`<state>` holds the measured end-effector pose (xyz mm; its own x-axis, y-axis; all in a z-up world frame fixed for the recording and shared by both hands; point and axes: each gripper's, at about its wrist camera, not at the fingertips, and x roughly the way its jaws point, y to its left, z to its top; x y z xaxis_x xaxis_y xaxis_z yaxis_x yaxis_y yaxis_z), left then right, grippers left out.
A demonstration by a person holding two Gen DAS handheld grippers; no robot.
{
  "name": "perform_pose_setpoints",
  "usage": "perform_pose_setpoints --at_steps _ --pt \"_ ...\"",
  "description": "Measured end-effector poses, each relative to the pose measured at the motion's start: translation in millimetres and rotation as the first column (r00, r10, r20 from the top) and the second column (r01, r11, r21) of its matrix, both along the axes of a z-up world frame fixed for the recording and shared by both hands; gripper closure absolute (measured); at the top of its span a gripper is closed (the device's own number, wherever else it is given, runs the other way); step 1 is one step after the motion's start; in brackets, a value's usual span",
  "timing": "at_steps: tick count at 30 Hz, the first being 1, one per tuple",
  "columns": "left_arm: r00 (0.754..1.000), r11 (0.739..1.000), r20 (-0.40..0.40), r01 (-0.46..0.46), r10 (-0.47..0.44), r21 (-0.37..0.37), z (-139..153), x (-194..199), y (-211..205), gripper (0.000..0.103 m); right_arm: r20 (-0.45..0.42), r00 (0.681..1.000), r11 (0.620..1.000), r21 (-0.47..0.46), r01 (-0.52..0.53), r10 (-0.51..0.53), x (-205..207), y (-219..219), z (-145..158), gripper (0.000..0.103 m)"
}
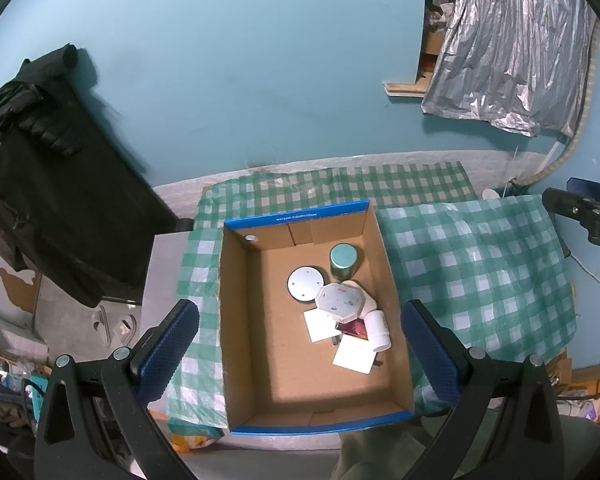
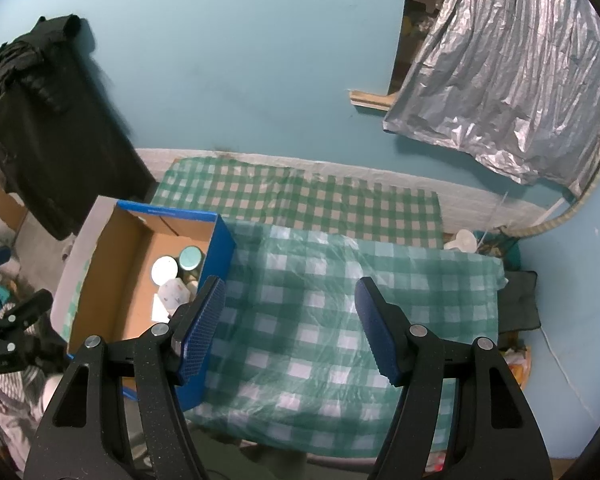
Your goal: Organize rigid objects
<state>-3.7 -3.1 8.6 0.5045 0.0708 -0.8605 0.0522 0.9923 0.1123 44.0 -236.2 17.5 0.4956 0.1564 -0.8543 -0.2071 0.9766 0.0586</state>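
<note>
Below the left gripper (image 1: 300,344), whose jaws stand wide apart with nothing between them, an open cardboard box (image 1: 244,320) with blue edges sits on a green checked cloth (image 1: 480,272). Inside it, toward the right wall, the things lie clustered: a teal-lidded tin (image 1: 343,261) upright near the far end, a round white disc (image 1: 305,282) beside it, an octagonal white container (image 1: 340,300) touching the disc, a white cup (image 1: 377,329) on its side, two white square cards (image 1: 355,355) and a small dark red item (image 1: 354,327) partly hidden between them. Meanwhile the right gripper (image 2: 290,322) hangs over bare cloth just right of the box, jaws apart and empty.
</note>
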Motion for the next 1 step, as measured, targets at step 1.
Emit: perform_pose_setpoints --at_steps 1 --pt "1.0 1.0 -0.002 -0.001 0.001 0.001 -0.1 0.0 0.0 0.001 -0.001 1.0 1.0 0.0 -0.002 0.002 0.7 -0.2 -0.5 0.036"
